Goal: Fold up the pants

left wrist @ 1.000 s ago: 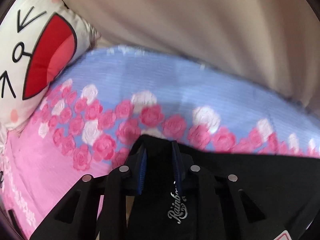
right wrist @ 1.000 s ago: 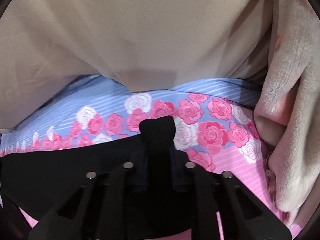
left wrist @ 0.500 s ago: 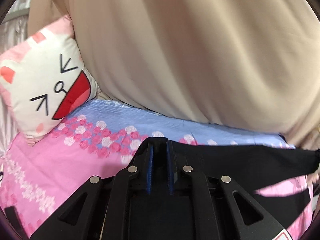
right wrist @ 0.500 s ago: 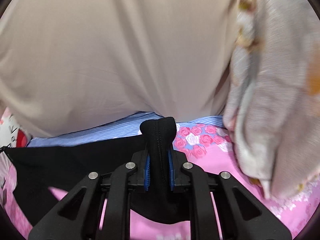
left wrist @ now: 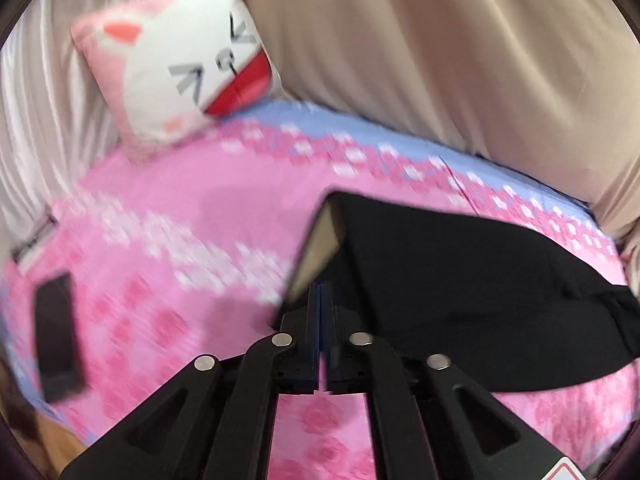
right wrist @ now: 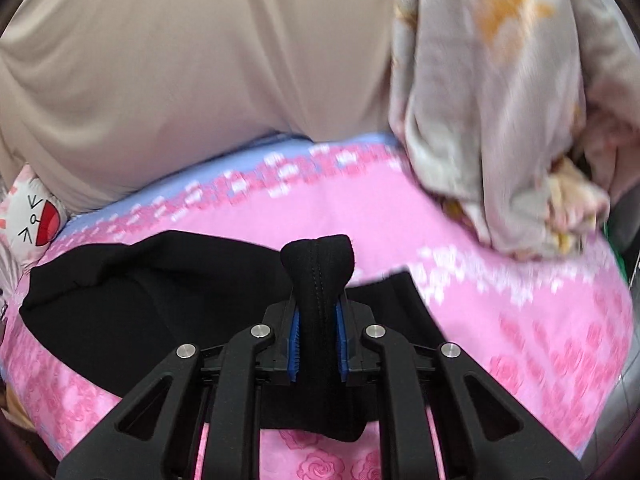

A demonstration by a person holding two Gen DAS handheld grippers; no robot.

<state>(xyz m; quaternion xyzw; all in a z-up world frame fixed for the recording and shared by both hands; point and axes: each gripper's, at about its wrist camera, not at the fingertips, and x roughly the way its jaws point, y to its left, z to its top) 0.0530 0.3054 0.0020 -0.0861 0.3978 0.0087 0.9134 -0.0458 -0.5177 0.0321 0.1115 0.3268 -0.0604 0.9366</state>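
Black pants (left wrist: 460, 280) lie across a pink rose-print bed sheet (left wrist: 180, 240). In the left wrist view my left gripper (left wrist: 321, 292) is shut, its blue pads pressed together at the pants' near edge, where a beige inner flap (left wrist: 320, 244) is turned up; whether cloth is pinched between the pads is unclear. In the right wrist view my right gripper (right wrist: 318, 320) is shut on a bunched black seam of the pants (right wrist: 318, 256), which sticks up between the pads. The rest of the pants (right wrist: 160, 280) spreads to the left.
A cat-face pillow (left wrist: 184, 68) leans at the back left. A beige cover (right wrist: 200, 60) bulges along the far side. A crumpled floral blanket (right wrist: 500, 100) lies at the right. A dark phone-like slab (left wrist: 56, 336) lies on the sheet's left edge.
Both grippers have pulled back and up from the far edge of the bed, dragging the pants toward me. More of the pink sheet shows now. The left end of the pants now lies folded over.
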